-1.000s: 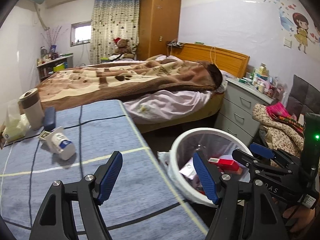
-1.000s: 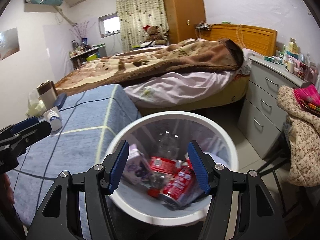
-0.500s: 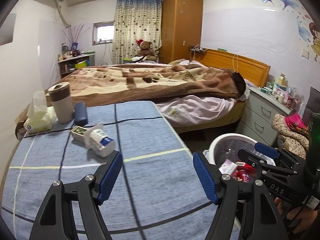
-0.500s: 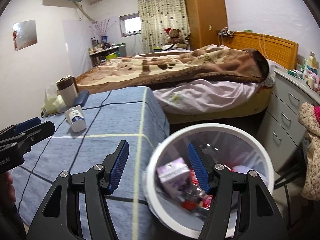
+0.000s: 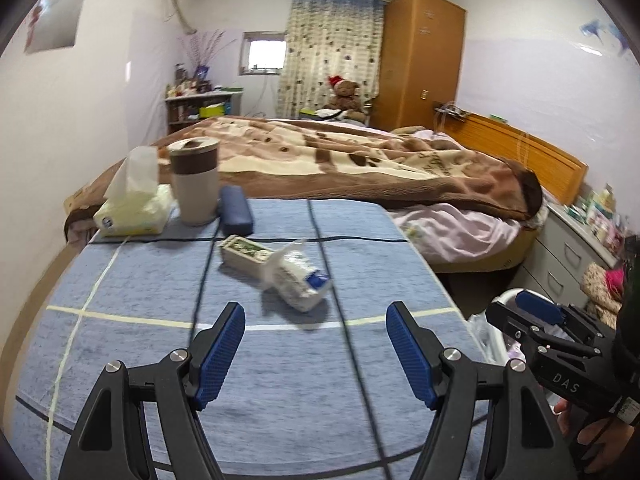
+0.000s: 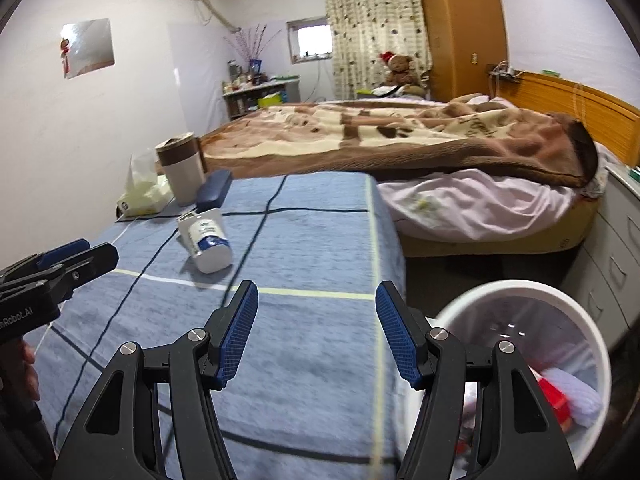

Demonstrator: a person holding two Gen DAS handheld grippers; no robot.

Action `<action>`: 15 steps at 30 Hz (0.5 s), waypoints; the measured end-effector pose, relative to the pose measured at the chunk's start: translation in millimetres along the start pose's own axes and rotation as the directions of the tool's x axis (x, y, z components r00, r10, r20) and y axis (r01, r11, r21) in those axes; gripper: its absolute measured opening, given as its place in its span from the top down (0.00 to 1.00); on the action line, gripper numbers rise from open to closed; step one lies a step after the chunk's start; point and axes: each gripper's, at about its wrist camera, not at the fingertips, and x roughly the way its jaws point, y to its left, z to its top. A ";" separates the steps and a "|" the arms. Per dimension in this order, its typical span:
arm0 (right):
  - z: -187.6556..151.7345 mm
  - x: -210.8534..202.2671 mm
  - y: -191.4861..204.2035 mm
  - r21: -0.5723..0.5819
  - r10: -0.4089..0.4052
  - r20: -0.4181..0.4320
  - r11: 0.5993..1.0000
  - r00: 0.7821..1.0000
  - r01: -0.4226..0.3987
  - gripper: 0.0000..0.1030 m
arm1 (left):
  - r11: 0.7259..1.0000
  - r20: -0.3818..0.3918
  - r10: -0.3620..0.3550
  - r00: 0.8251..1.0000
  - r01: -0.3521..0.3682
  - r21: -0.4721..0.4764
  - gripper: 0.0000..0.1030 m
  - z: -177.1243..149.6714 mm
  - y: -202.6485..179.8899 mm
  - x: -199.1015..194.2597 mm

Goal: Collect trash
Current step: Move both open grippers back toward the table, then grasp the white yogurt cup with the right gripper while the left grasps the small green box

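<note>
A: How did the left gripper (image 5: 316,354) stand?

B: Its blue pads were parted with nothing between them, over the blue striped cloth (image 5: 132,280) of the table. The right gripper (image 6: 316,330) was the same: jaws apart, empty, above the cloth's near right part.

A: And the trash?

B: A white paper cup (image 5: 298,280) lay on its side just beyond the left gripper, its open end against a small green-printed box (image 5: 244,254). Farther left stood a brown-banded tumbler (image 5: 195,182), with a tissue pack (image 5: 134,212) on its left and a dark blue case (image 5: 236,210) on its right.

A: The bin?

B: The white wastebasket (image 6: 576,320) stood on the floor off the table's right edge, red and pale packaging in it. A bed with a brown blanket (image 6: 400,132) lay beyond.
</note>
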 end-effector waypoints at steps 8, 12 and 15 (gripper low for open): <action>11.3 36.2 26.6 -0.038 0.067 -0.054 0.997 0.996 -0.069 0.39 | 0.996 -0.026 0.086 0.996 -0.087 -0.017 0.29 7.1 43.4 17.0; 16.2 56.8 41.2 -0.068 0.092 -0.084 0.993 0.992 -0.098 0.38 | 0.993 -0.043 0.111 0.993 -0.112 -0.028 0.29 9.8 62.3 27.5; 19.7 71.6 51.2 -0.075 0.139 -0.108 0.986 0.984 -0.148 0.35 | 0.991 -0.052 0.128 0.990 -0.130 -0.034 0.29 12.2 73.6 35.6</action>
